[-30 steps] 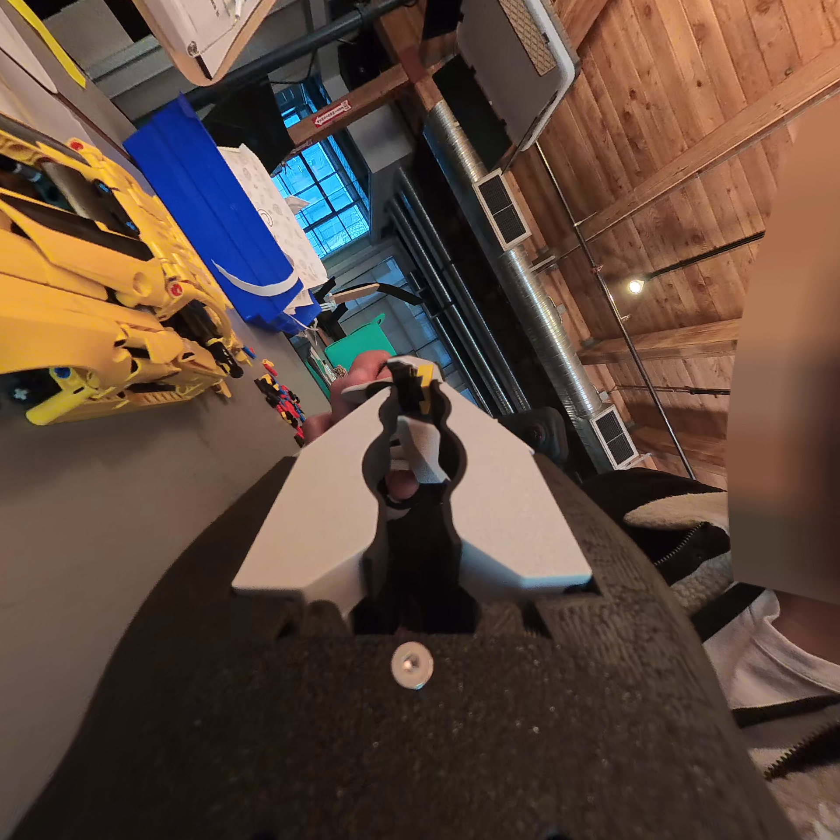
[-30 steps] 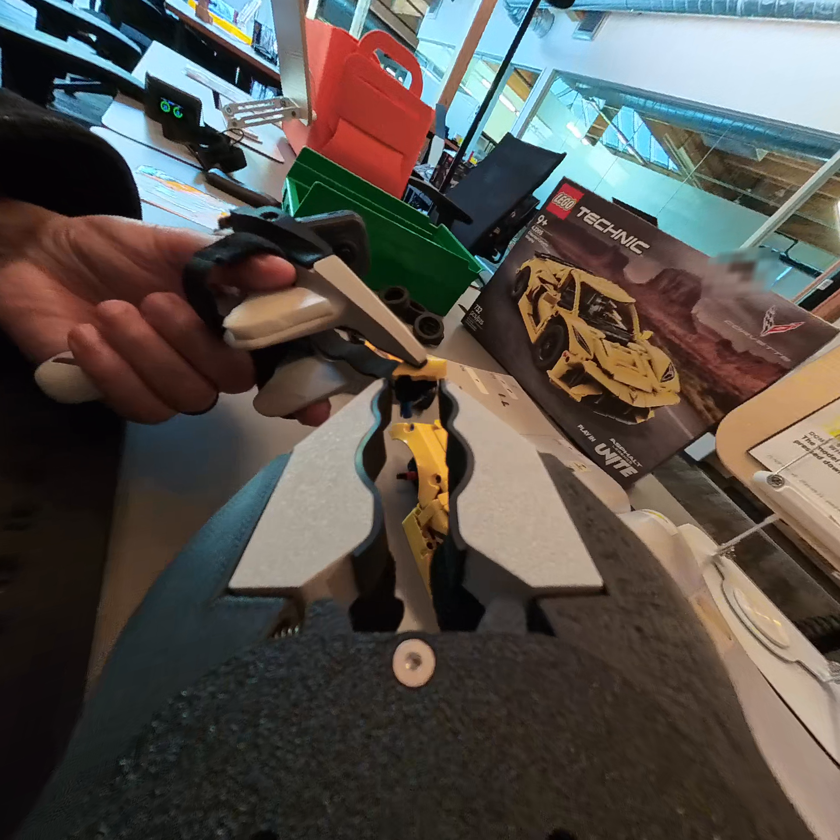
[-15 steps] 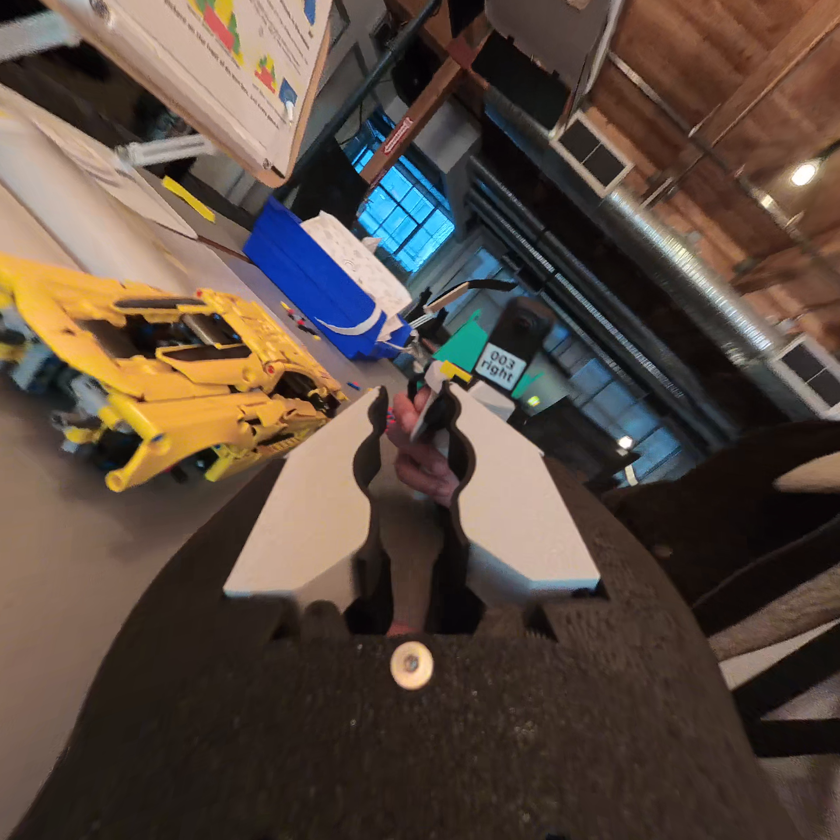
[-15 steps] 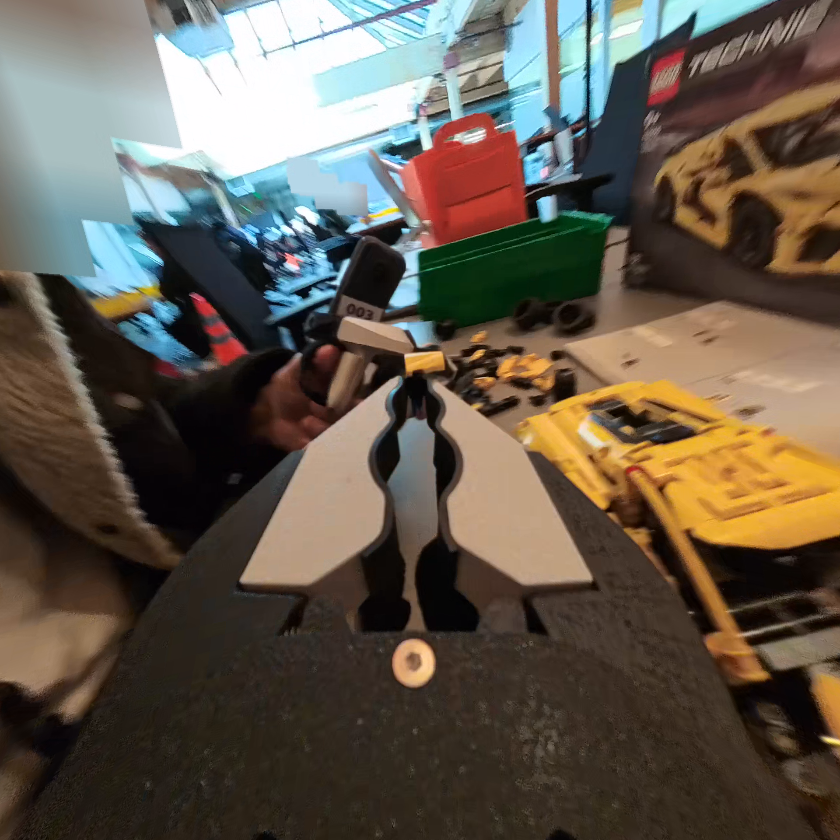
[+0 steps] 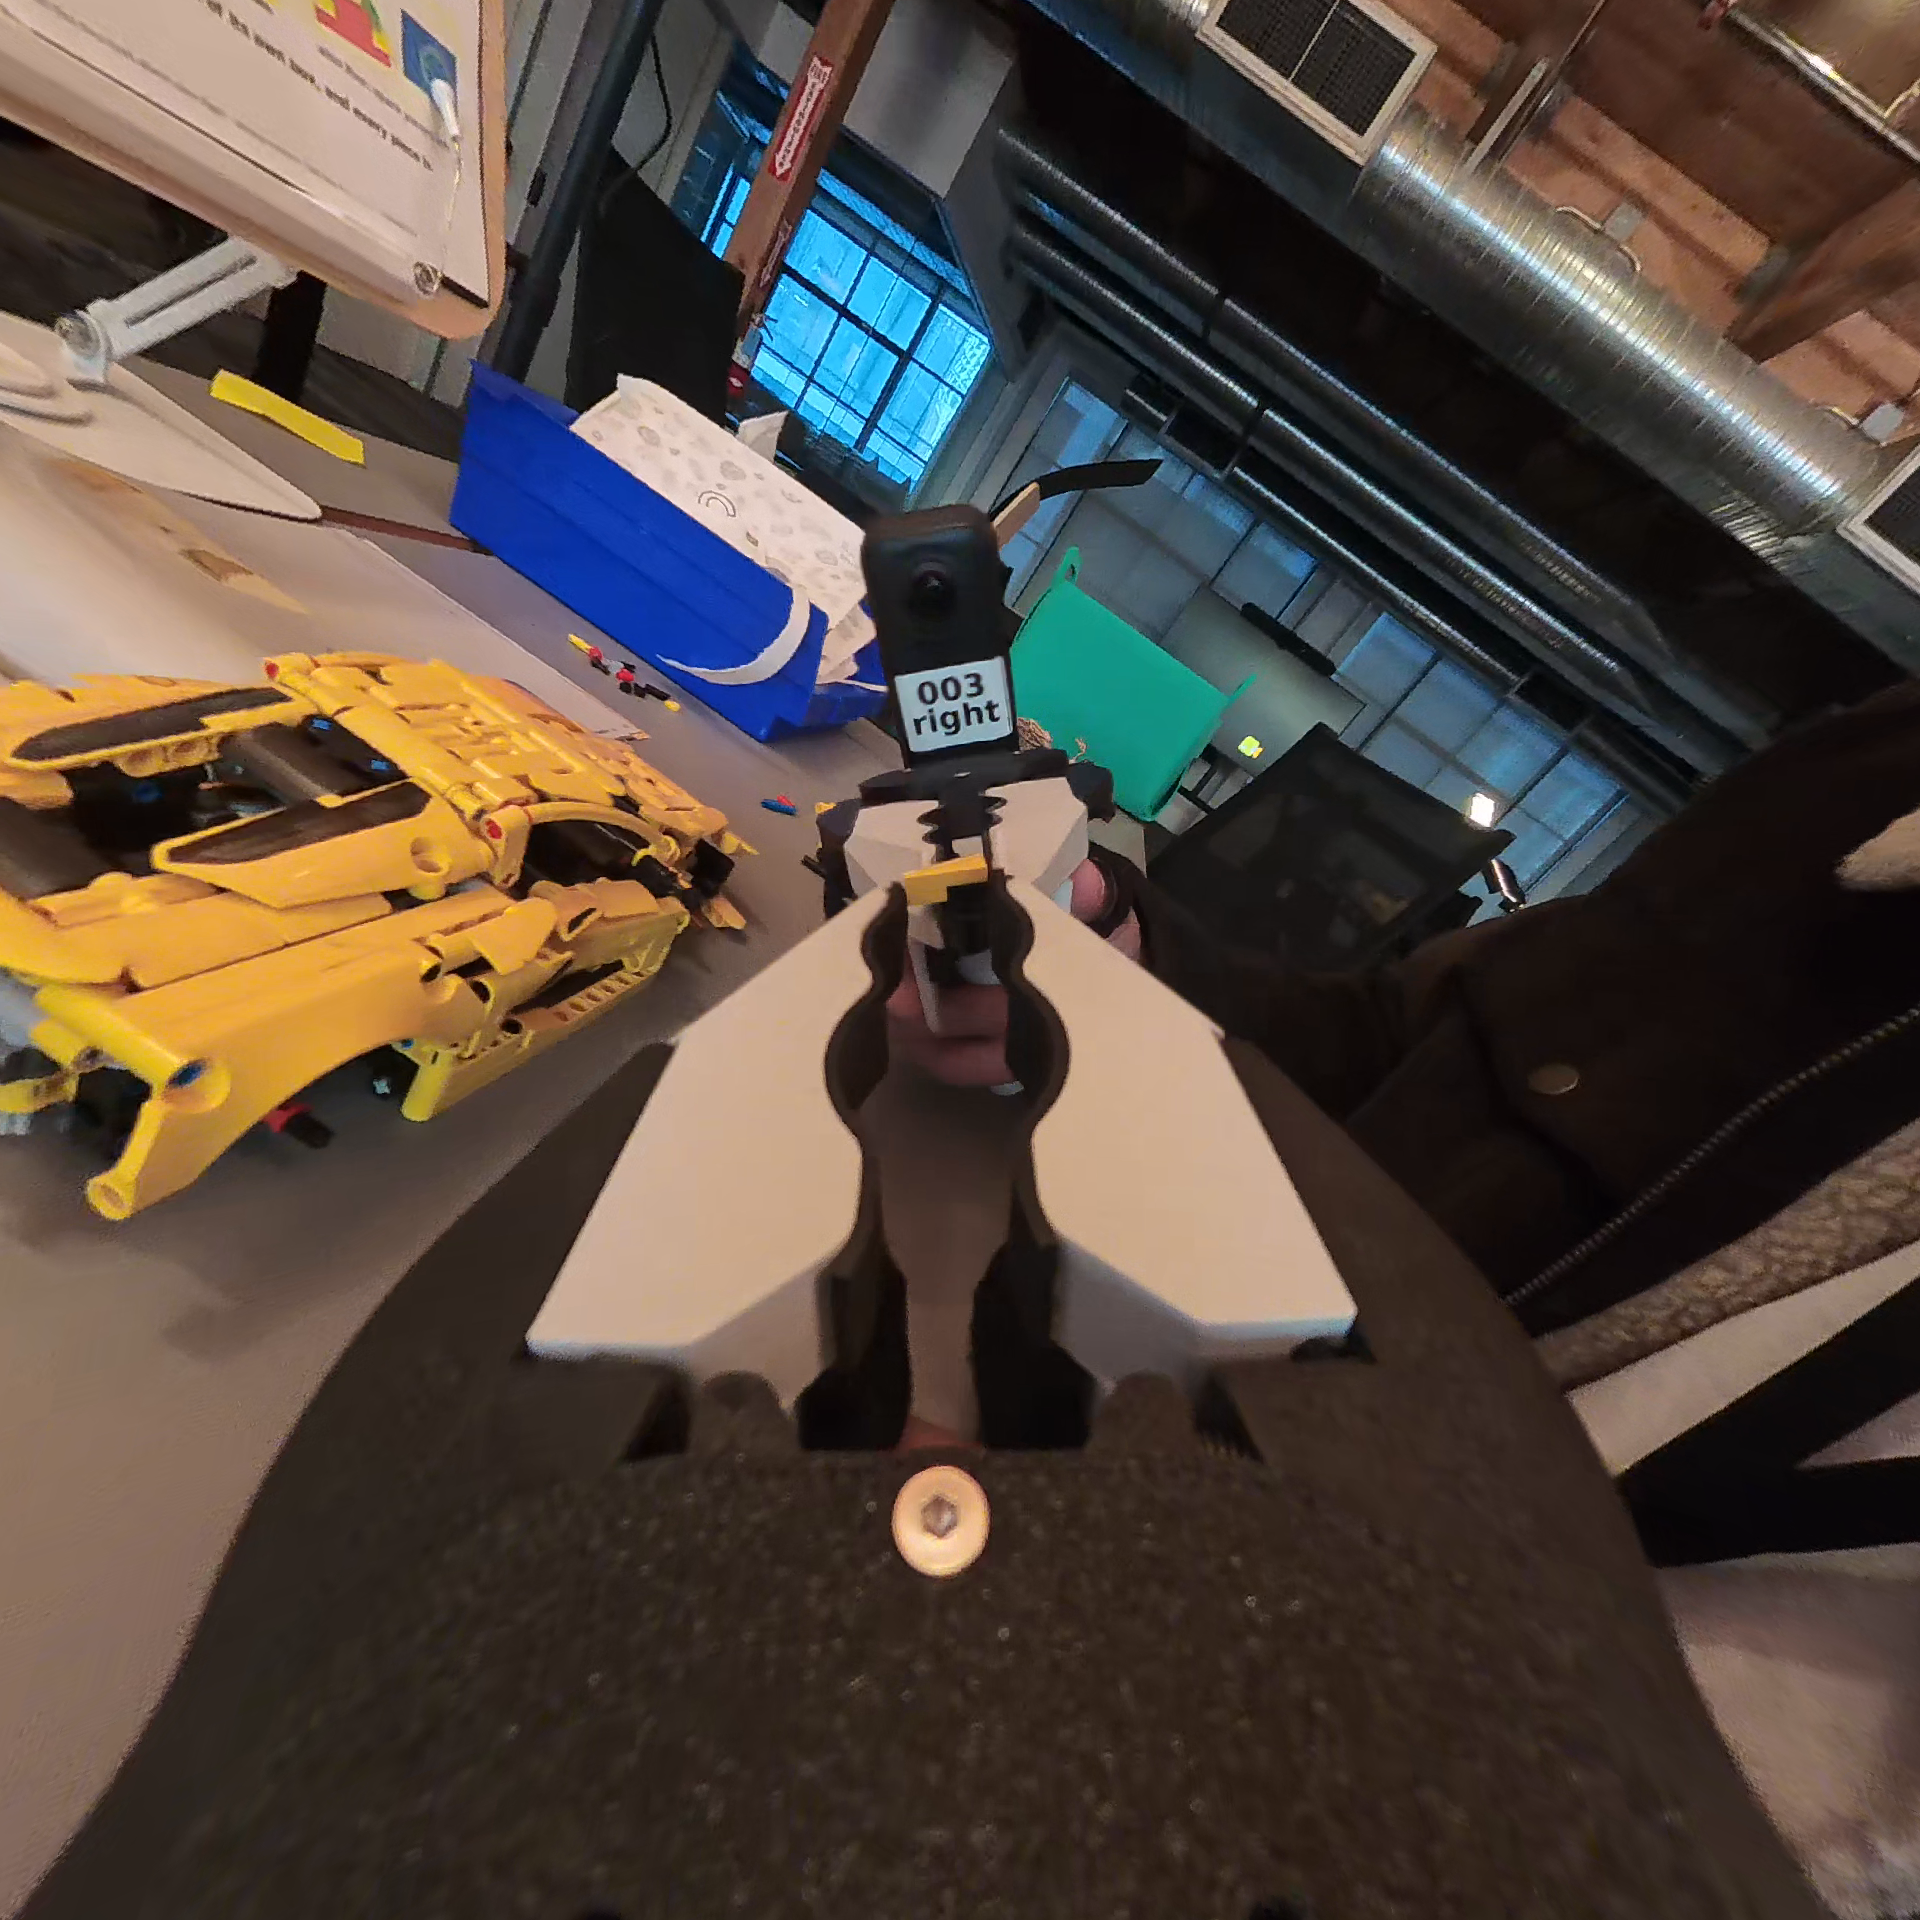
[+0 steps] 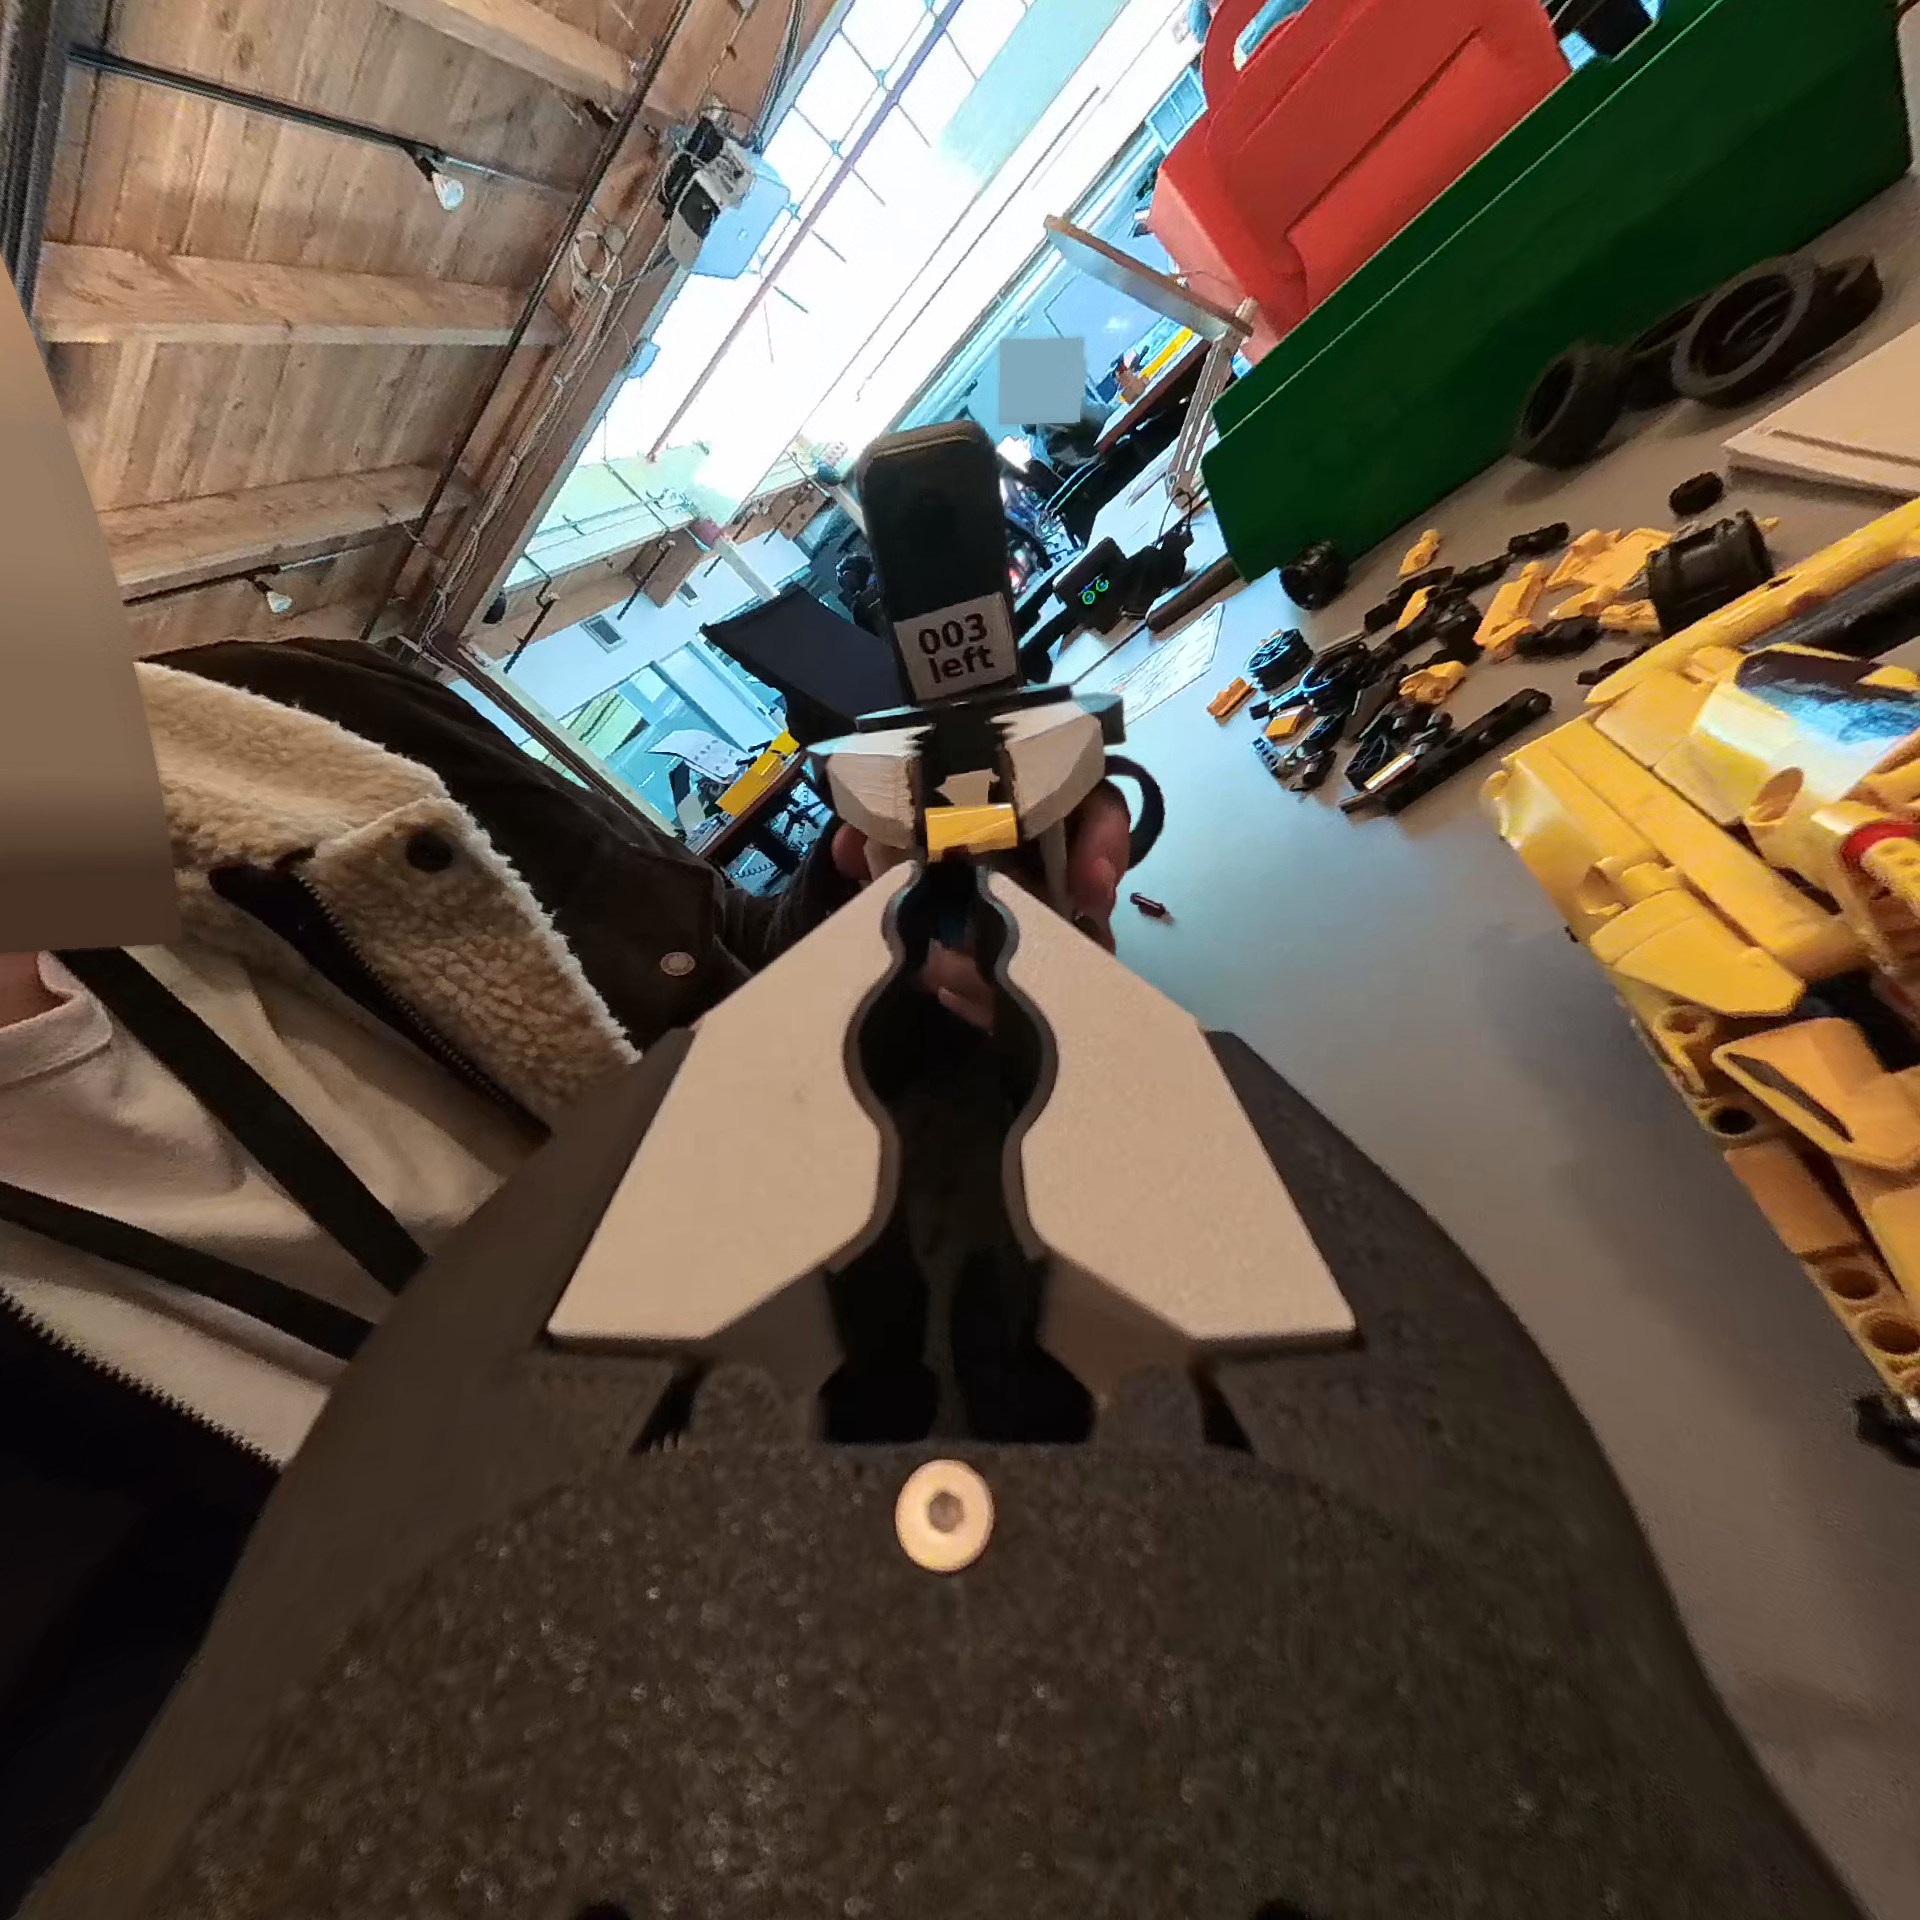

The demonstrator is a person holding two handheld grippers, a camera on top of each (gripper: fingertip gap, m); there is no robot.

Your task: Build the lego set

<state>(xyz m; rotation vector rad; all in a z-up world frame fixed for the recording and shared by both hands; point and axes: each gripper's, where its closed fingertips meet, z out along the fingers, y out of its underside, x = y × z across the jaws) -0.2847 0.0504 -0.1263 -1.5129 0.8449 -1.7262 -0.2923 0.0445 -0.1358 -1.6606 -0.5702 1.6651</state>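
My left gripper (image 5: pixel 943 902) and right gripper (image 6: pixel 940 888) point straight at each other, tip to tip, above the grey table (image 5: pixel 208 1351). A small yellow and black lego piece (image 5: pixel 940 876) sits between them. The left gripper is shut on its yellow end, which also shows in the right wrist view (image 6: pixel 971 828). The right gripper is shut on its black end (image 6: pixel 940 920). The partly built yellow lego car (image 5: pixel 312 883) lies on the table to the left, apart from both grippers. It also shows in the right wrist view (image 6: pixel 1714 935).
Loose yellow and black pieces (image 6: pixel 1455 644) and black tyres (image 6: pixel 1714 332) lie by a green bin (image 6: pixel 1558 312) with a red bag (image 6: pixel 1351 135) behind. A blue bin (image 5: pixel 623 582) holds paper. An instruction board (image 5: pixel 260 125) hangs over the table. A person's jacket (image 6: pixel 416 883) is close. Left and right tips are no more than a few centimetres apart.
Both grippers have swung round and now face each other head-on. The small piece has stayed between their tips. The car has not moved.
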